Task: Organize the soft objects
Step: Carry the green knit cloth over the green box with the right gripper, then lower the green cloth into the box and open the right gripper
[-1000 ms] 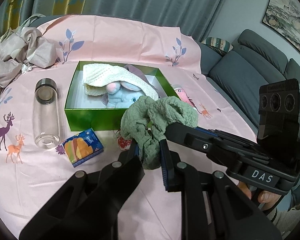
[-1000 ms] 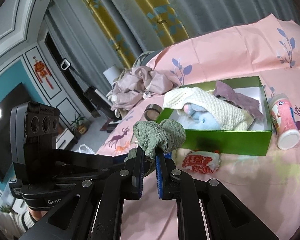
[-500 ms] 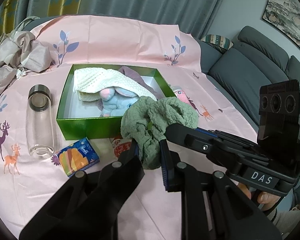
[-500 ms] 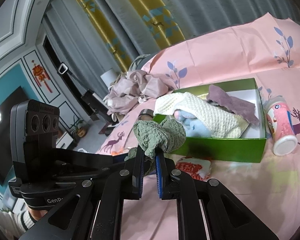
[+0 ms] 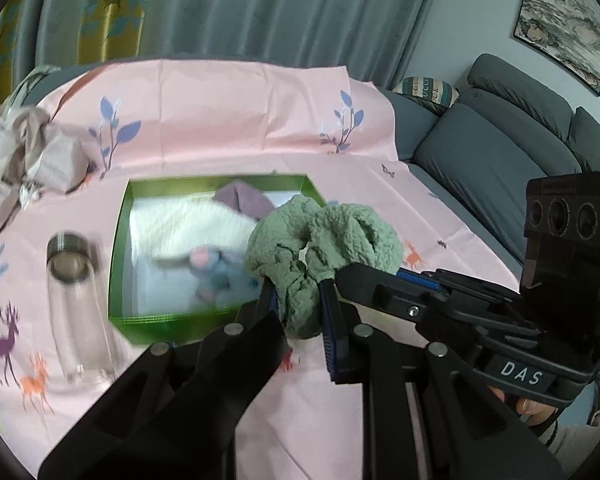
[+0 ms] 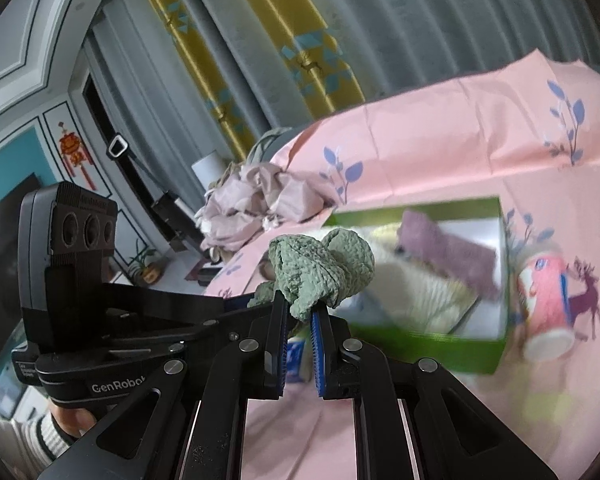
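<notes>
Above pink tablecloth (image 5: 220, 128), left gripper (image 5: 298, 308) and right gripper (image 6: 300, 314) both clamped on green scrunchie (image 5: 324, 240); green box (image 5: 118, 248) beyond.

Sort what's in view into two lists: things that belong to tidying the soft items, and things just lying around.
Part of the job:
green cloth, pinched by both the left gripper and the right gripper
green box
cream knit, purple cloth and plush toy inside it

Just lying about:
glass bottle
pink canister
crumpled fabric pile

Box (image 5: 118, 264) mid-cloth, plush toy (image 5: 216, 270) and towel (image 5: 188, 224) inside, bottle (image 5: 74, 312) left, canister (image 6: 546, 312) right
</notes>
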